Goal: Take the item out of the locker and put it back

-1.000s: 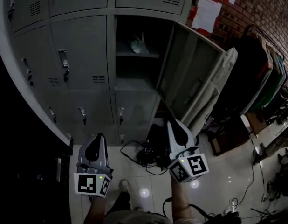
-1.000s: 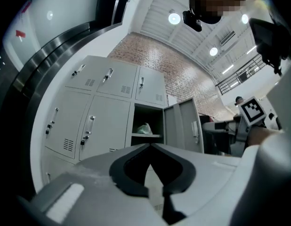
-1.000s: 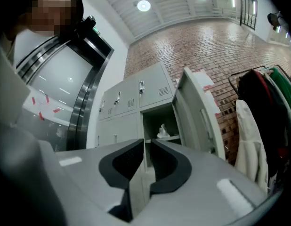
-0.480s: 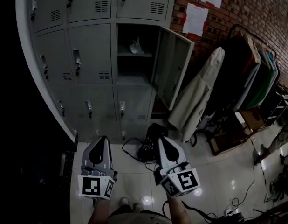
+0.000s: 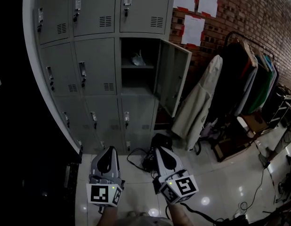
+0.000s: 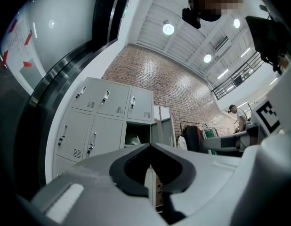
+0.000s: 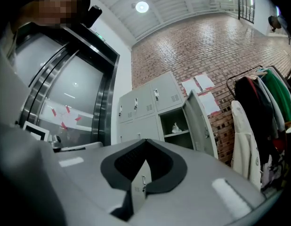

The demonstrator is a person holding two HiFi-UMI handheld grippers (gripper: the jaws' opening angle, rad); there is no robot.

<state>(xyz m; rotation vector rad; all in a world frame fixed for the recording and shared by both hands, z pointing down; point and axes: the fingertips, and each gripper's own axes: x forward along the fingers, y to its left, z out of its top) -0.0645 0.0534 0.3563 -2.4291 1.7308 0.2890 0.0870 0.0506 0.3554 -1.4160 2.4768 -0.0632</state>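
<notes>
Item, pale & crumpled, is lying on the shelf inside the open locker compartment, mid row of grey locker bank. Door is standing ajar at compartment's right. L gripper & R gripper are hanging low over glossy floor, well apart from item, both pointing toward lockers. Jaws of each are meeting tip to tip w/ nothing between. Coats are hanging by brick wall.
</notes>
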